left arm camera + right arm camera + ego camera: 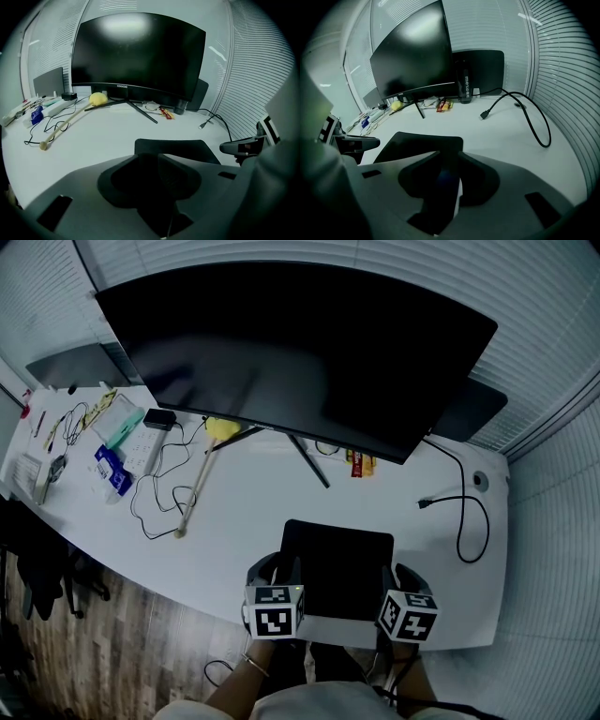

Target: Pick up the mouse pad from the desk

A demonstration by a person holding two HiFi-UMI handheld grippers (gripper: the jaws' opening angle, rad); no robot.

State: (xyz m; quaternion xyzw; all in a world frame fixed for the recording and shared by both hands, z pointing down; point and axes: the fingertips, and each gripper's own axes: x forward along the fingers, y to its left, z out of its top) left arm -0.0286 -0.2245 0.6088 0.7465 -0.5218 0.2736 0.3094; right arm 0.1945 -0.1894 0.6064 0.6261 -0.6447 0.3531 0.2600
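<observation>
The black mouse pad (337, 563) lies flat on the white desk (234, 512), close to the near edge and in front of the wide dark monitor (300, 343). The left gripper (286, 570) is at the pad's near left corner and the right gripper (390, 577) at its near right corner, so the pad spans the space between them (both tongs slant down toward the desk).

In the left gripper view the jaws stand apart, not clamped, and the pad's dark near edge runs into the gap between them. In the right gripper view the jaws are likewise parted. The pad's corner reaches in between them, and a strip of white desk shows beside it in the gap.

A looped black cable (534, 122) lies well apart from the pad, off to its right.
</observation>
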